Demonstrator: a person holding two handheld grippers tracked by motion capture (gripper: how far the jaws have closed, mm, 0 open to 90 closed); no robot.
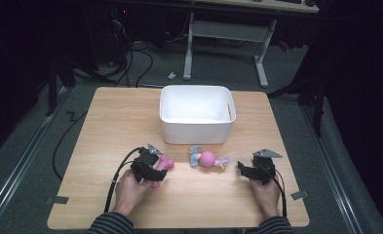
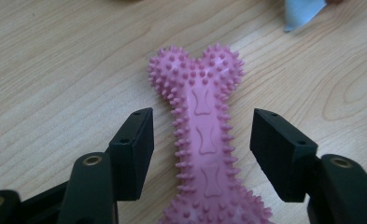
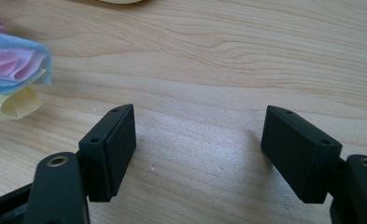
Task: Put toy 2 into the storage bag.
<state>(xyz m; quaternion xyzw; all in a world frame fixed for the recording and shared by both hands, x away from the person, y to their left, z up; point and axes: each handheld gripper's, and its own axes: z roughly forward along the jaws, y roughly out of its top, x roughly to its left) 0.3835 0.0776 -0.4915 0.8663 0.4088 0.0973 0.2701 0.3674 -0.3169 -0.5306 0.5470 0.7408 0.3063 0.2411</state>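
Two jaws beside pink bone toy (image 2: 203, 140)

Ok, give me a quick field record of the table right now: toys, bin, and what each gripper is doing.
left gripper: jaws open, straddling the bone, pads not touching it
bone toy: pink, spiky, flat on the table
right gripper: jaws open, nothing between them, over bare wood
ball toy: pink ball with cloth ends, lying between the two grippers, in front of the bin
bin: white, at the table's far middle; looks empty
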